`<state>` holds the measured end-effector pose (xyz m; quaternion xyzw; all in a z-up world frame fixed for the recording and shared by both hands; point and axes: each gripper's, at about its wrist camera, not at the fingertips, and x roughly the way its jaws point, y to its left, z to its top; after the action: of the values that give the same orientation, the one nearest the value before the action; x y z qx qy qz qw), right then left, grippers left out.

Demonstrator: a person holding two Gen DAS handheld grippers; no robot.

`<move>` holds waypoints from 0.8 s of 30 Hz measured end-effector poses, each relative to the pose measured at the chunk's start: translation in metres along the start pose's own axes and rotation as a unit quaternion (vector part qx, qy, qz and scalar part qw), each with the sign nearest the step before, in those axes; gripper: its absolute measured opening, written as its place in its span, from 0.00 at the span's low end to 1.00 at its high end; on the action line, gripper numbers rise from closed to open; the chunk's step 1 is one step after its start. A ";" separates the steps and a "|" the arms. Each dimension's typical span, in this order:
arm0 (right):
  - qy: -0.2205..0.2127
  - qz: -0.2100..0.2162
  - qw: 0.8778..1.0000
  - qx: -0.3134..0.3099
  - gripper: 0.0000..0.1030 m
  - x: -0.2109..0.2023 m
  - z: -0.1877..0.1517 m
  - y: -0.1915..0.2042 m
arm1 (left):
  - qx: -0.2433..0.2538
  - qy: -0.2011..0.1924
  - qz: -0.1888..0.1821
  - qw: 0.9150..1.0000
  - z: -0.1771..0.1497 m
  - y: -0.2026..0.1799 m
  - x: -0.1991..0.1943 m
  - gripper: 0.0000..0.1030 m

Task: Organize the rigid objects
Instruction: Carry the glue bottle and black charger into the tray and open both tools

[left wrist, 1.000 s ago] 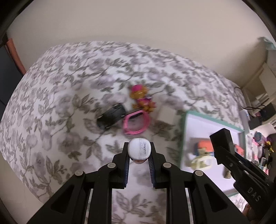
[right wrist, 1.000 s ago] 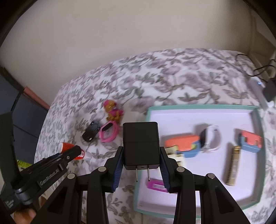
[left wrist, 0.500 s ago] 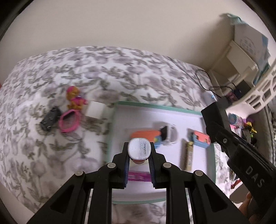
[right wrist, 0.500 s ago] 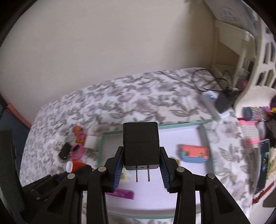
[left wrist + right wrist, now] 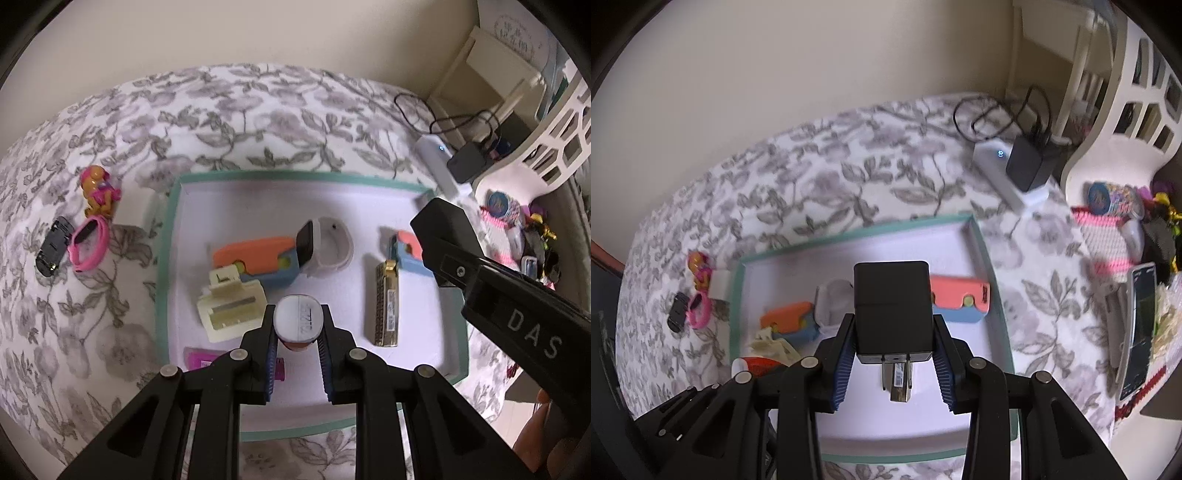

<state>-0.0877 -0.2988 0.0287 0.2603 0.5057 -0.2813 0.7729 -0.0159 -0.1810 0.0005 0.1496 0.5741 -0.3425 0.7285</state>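
My left gripper is shut on a small white-capped red tube, held above the teal-rimmed white tray. My right gripper is shut on a black plug adapter, also above the tray; it shows in the left wrist view at the tray's right side. In the tray lie an orange-and-blue toy, a white watch, a cream clip, a gold harmonica, a coral-and-blue case and a pink piece.
Left of the tray on the floral bedspread lie a pink band, a black toy car, a pink-and-orange figure and a white cube. A white power strip with black charger and a white basket stand at right.
Both grippers have swung right from over the bedspread to over the tray, each carrying its object. The tray now fills the middle of both views.
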 end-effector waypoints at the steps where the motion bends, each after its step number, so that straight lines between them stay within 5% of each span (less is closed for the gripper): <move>1: 0.005 0.000 1.000 0.000 0.41 0.003 -0.001 -0.001 | 0.000 0.004 0.002 1.000 -0.001 0.000 0.003 0.20; 24: 0.083 -0.003 0.996 0.020 0.41 0.057 -0.010 -0.012 | -0.025 0.020 0.007 0.999 0.003 0.008 0.031 0.21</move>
<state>-0.0837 -0.3106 -0.0286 0.2966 0.5628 -0.2708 0.7225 -0.0044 -0.1874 -0.0294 0.1421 0.5961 -0.3200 0.7225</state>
